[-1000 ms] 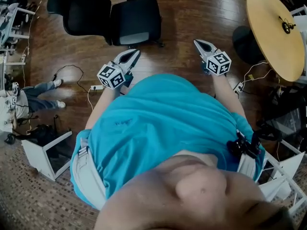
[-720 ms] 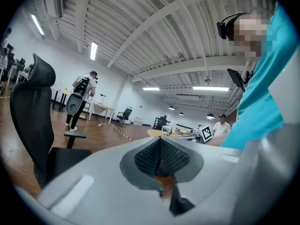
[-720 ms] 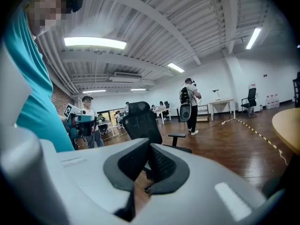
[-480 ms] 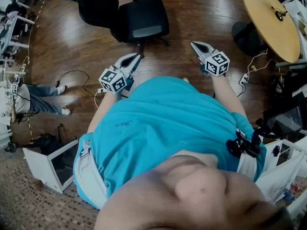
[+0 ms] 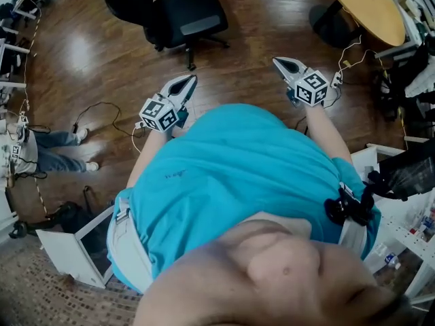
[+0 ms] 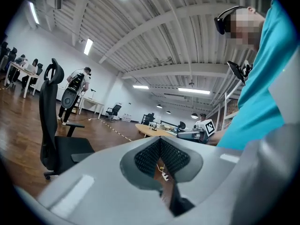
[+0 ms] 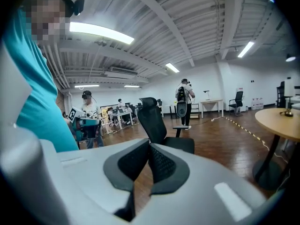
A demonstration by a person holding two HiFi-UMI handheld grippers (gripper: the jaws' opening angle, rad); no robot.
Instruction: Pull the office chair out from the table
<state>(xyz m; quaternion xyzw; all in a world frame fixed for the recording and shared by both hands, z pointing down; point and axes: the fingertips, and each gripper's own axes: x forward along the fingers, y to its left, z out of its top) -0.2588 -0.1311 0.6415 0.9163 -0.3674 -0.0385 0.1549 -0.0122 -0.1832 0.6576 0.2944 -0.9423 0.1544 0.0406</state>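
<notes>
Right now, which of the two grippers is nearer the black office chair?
The left gripper: it sits just short of the base of the office chair, while the right gripper is off to the side, toward the round table.

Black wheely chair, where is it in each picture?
Head view: the office chair is at the top, left of middle.
Left gripper view: it stands at the left.
Right gripper view: it is in the middle.
Shared landmark: the round table.
</notes>
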